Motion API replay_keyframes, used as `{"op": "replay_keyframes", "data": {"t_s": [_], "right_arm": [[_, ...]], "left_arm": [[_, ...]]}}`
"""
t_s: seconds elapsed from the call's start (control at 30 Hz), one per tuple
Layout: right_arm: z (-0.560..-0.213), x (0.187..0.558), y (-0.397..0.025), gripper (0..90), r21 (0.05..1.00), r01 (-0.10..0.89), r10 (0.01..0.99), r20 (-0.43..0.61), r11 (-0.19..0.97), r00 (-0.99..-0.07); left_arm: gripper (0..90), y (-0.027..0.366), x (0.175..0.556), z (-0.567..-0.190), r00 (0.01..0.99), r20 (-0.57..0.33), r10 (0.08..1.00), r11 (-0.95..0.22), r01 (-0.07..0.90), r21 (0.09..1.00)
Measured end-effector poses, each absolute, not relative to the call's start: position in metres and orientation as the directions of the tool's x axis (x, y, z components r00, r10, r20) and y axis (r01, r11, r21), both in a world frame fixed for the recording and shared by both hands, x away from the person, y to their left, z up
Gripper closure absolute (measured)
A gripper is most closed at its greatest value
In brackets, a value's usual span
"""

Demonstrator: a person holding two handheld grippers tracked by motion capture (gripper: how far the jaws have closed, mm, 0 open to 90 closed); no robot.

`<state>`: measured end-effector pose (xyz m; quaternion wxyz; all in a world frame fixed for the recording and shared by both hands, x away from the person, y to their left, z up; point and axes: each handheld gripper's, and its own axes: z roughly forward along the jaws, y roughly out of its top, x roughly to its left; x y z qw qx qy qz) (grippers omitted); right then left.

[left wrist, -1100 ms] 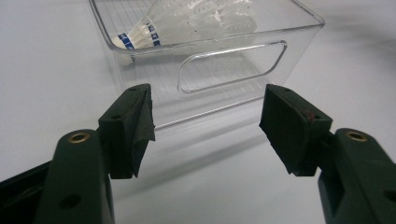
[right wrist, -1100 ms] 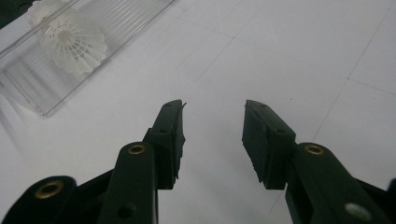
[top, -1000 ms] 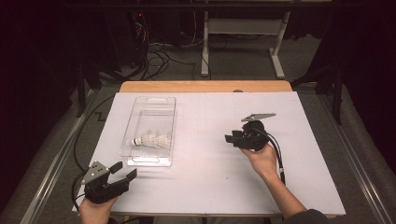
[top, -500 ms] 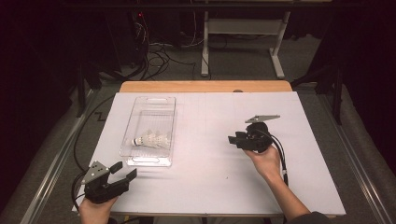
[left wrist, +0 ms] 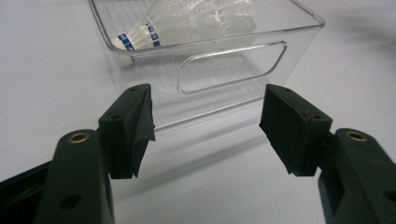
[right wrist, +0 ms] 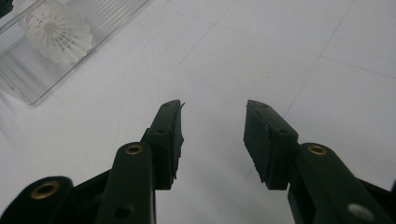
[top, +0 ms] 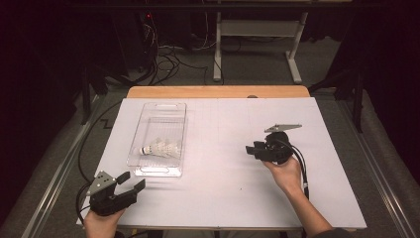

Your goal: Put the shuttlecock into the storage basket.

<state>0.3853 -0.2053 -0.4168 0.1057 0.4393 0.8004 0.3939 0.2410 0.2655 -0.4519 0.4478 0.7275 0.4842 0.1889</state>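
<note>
White board (top: pixel 223 148) is laid over the wooden table (top: pixel 218 92), and nearly all of the working surface is taken up by it. Towards its left half a clear plastic bin (top: pixel 143 168) is set lengthwise, and through its near wall, with the handle cut-out, the ribbed floor can be seen in the left gripper view. Two shuttlecocks are lodged inside it, nested one into the other near the front end; the pair is seen as a white feathered bundle (top: pixel 159 148) with a blue-banded cork pointing left.

Just short of the bin's near end, at the board's lower left corner, the left gripper (top: pixel 130 180) is held. Its jaws are spread wide, nothing is gripped between them, and they are aimed at the handle wall of the bin. Well apart, on the right half of the board, the right gripper (top: pixel 252 149) is held low over bare surface. Its jaws are parted too, somewhat less widely, and nothing is held; they are pointed left, towards the bin.

The work appears to be near its end, with the shuttlecocks already placed. Trouble would most likely be caused by the left gripper: if it were pushed forward, the light bin could be nudged or slid across the smooth board, and the shuttlecocks could be rolled out of position. A trailing cable could likewise be dragged against the bin's edge if a hand were swept carelessly across.
</note>
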Motion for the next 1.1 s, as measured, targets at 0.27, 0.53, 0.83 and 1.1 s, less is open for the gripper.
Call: {"op": "replay_keyframes", "data": {"t_s": [0.27, 0.53, 0.83, 1.1], "right_arm": [[-0.419, 0.383, -0.211, 57.3, 0.721, 0.625, 0.793, 0.177, 0.298, -0.583], [-0.420, 0.380, -0.218, 56.2, 0.722, 0.628, 0.799, 0.178, 0.291, -0.574], [-0.422, 0.377, -0.222, 56.0, 0.722, 0.630, 0.803, 0.180, 0.285, -0.569], [-0.422, 0.375, -0.227, 55.5, 0.724, 0.631, 0.807, 0.178, 0.281, -0.563]], "left_arm": [[35.2, 0.265, 0.241, -0.452, 0.460, -0.160, 0.873, -0.130, 0.536, 0.834], [35.2, 0.265, 0.242, -0.452, 0.461, -0.159, 0.873, -0.131, 0.536, 0.834], [35.2, 0.265, 0.242, -0.452, 0.461, -0.160, 0.873, -0.130, 0.535, 0.835], [35.2, 0.265, 0.242, -0.452, 0.462, -0.159, 0.873, -0.131, 0.536, 0.834]]}}
